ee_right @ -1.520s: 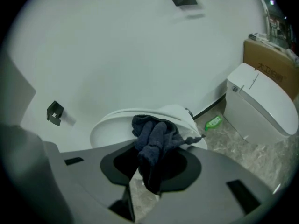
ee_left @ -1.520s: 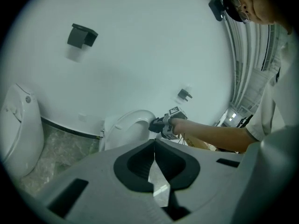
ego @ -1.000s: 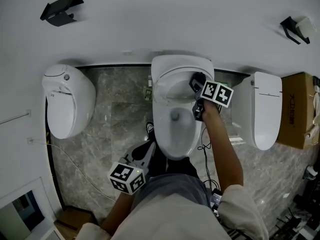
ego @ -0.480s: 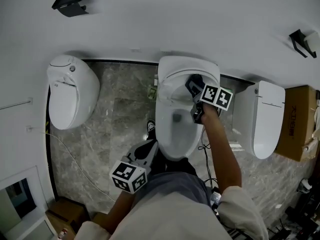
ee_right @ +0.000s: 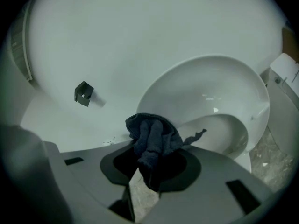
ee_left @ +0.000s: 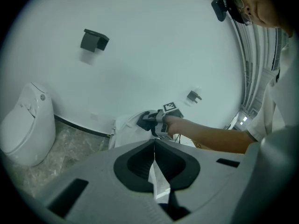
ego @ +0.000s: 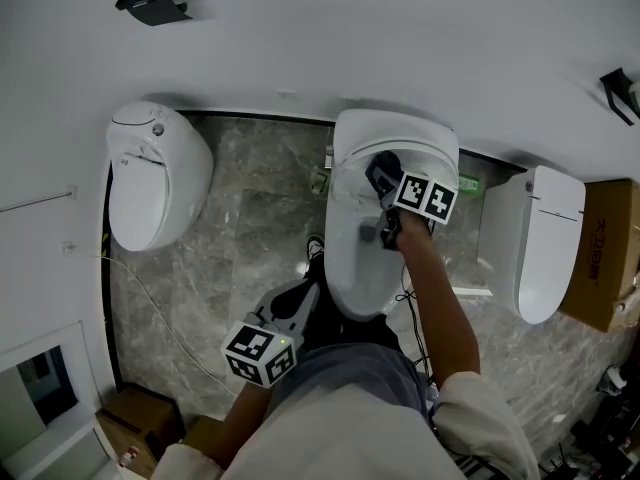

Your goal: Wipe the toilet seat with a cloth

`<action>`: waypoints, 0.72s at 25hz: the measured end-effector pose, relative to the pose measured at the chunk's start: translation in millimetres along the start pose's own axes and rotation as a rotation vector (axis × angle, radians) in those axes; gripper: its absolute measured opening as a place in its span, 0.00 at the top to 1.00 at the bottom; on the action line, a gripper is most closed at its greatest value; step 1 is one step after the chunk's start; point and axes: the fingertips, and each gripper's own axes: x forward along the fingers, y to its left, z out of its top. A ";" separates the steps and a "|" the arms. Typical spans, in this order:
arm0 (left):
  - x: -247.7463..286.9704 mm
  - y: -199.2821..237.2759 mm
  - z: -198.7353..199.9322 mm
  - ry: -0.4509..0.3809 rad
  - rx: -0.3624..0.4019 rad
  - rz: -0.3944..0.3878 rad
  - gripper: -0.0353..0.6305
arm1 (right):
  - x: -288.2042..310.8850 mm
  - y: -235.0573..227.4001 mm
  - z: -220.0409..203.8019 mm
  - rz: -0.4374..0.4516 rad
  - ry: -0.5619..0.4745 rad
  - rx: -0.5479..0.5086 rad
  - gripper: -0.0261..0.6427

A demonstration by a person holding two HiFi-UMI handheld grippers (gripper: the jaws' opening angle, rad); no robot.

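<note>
In the head view the marker cube covers part of the right hand-held gripper, whose dark cloth is too small to make out there. The person's arm hides the right rim of the toilet. The right edge cuts off the cardboard box and a wall bracket.

surface: grey marble floor | on it: three toilets, cable, cardboard box

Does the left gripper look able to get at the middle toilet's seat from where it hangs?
Probably yes. The left gripper, shut and empty, hangs beside the toilet seat's front rim with nothing between them; the right gripper with the cloth is farther back.
</note>
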 end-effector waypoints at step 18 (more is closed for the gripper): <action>-10.7 41.4 -0.1 0.077 0.001 0.050 0.94 | 65.8 -30.0 -87.7 -0.033 0.033 0.252 0.81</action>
